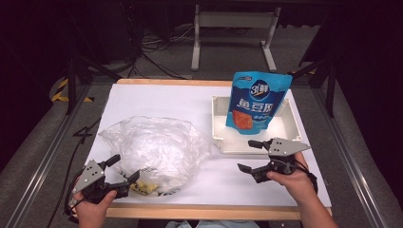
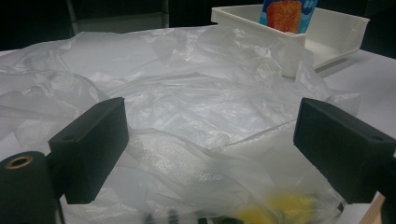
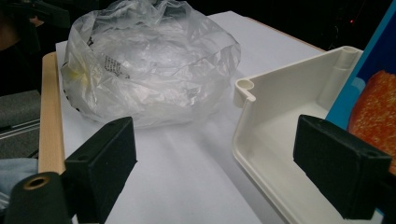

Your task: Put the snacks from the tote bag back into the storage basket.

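From the high view, the left gripper (image 1: pixel 125 170) sits at the near edge of a crumpled clear plastic bag (image 1: pixel 154 147), its jaws spread around the bag's near edge with something yellow just beside them. The right gripper (image 1: pixel 249 156) hangs released, nothing between its jaws, just before the near wall of a shallow white plastic tray (image 1: pixel 218 126). A blue snack pouch with white lettering and an orange window (image 1: pixel 256 102) stands leaning in the tray, beyond that gripper.

In the left gripper view, both black jaws stand wide apart with folds of the clear plastic bag (image 2: pixel 187 107) lying between and ahead of them; the pads do not seem to press on the film.

In the right gripper view, the jaws are wide apart too; the white tray's corner (image 3: pixel 261 126) lies between them, the pouch (image 3: pixel 378 112) close behind the right-hand jaw, the bag (image 3: pixel 149 65) farther off beyond the left-hand jaw.

My reading: the work is at the approach step, bag being readied, pouch about to be fetched. Next, the right gripper likely needs to reach past the tray wall and close on the pouch's edge while the left pinches the bag's rim.
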Tool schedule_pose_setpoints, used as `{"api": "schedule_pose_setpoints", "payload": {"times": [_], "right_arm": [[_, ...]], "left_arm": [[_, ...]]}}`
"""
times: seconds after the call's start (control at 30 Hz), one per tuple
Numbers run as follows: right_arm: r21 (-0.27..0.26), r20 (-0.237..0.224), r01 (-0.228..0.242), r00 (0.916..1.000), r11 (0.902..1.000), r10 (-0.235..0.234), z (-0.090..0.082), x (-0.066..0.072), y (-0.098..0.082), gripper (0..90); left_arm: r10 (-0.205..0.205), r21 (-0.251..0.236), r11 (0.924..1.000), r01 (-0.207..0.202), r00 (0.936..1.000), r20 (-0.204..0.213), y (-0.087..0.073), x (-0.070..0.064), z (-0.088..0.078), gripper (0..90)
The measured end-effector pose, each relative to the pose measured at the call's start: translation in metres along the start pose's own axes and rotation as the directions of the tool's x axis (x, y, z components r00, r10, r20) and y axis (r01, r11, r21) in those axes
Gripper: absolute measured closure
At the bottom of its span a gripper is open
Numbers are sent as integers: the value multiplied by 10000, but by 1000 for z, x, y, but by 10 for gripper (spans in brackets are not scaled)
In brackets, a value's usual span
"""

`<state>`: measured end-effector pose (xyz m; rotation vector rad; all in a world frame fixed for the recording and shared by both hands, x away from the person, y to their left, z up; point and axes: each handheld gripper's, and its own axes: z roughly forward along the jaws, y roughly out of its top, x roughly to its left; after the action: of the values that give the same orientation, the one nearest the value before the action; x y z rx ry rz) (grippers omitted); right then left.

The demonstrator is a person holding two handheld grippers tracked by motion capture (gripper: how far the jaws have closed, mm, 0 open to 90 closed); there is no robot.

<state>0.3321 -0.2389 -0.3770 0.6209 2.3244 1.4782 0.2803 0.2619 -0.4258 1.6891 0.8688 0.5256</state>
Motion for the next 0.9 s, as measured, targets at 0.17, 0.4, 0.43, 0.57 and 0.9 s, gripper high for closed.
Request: {"api": "schedule_pose_setpoints", "payload": {"times": [0.17,0.4,0.43,0.57,0.9], "right_arm": [[-21,-24,-127,9999,9999,127,9,1,-12,142],[-133,47,-499,9987,9987,500,23,0,-28,143],[-38,131,-559,9983,9984,560,25,0,-31,142],[18,244,-709,9972,9975,708,30,-1,-41,143],[382,634,-805,9949,9960,780,37,-2,-53,142]], "left_arm": [[9,-1,10000,-9,9999,153,0,0,0,101],[46,92,9999,-49,9994,340,-1,0,1,89],[38,93,9999,-41,9994,351,-1,0,1,86],[80,110,9999,-85,9991,418,-1,1,2,81],[-137,495,9987,110,9985,533,-3,3,8,74]]}}
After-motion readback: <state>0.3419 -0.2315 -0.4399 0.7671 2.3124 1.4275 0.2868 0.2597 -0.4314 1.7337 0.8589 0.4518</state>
